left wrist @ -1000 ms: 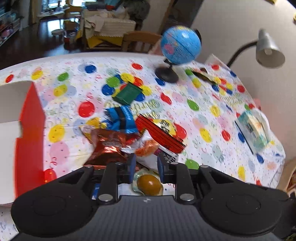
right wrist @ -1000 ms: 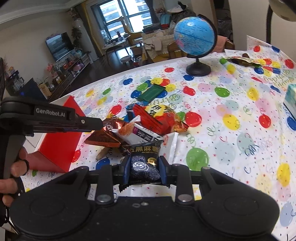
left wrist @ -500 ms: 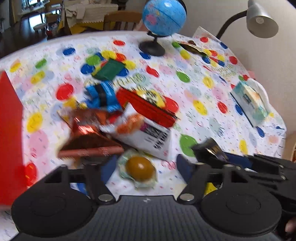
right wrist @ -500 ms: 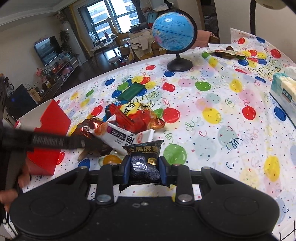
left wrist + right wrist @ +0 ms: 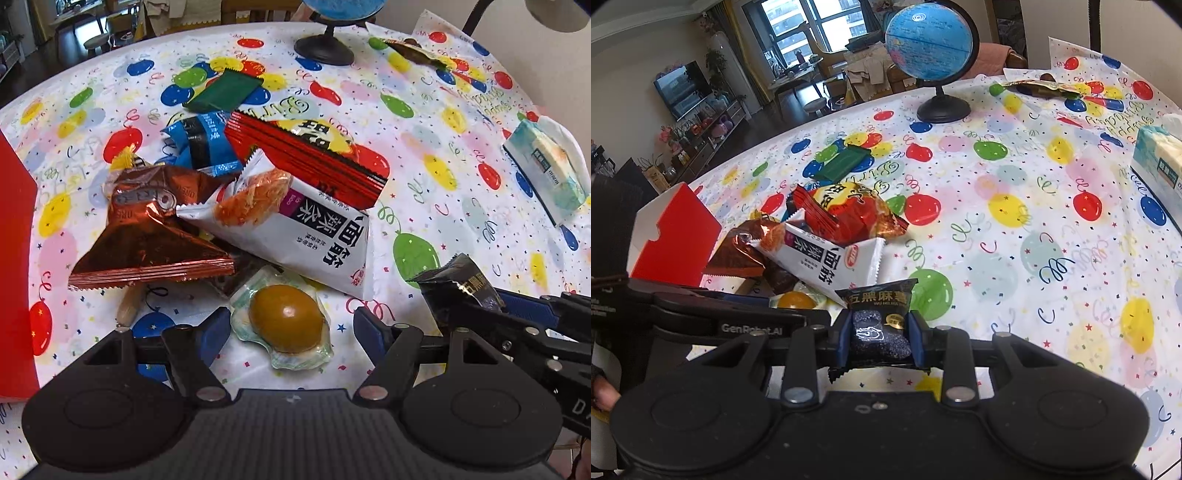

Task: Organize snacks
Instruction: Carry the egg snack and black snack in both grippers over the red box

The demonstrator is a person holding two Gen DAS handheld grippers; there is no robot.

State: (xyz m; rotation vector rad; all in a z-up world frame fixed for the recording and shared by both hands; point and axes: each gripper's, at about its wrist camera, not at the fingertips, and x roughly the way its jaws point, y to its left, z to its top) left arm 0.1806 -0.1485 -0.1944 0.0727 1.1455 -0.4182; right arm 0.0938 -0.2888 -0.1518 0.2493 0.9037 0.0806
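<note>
Jaws of my left gripper (image 5: 290, 326) have just been opening and stand wide on either side of the sealed egg (image 5: 285, 322), not pressing it; my right gripper (image 5: 880, 338) pinches a black packet (image 5: 881, 321); beyond lie the white packet (image 5: 295, 229), brown packet (image 5: 147, 229) and red box (image 5: 674, 240) on the balloon tablecloth (image 5: 1015, 236).

The globe (image 5: 334, 7) loses all but its underside and stand to the top edge of the left wrist view, and the lamp (image 5: 554, 14) shows only a sliver of shade there. The red box (image 5: 14, 258) runs off the left edge. Under the copper packet (image 5: 147, 236) a tan stick-shaped snack (image 5: 129, 308) pokes out (its kind is unreadable). The white packet (image 5: 295, 225) covers part of the red packet (image 5: 306, 158).
</note>
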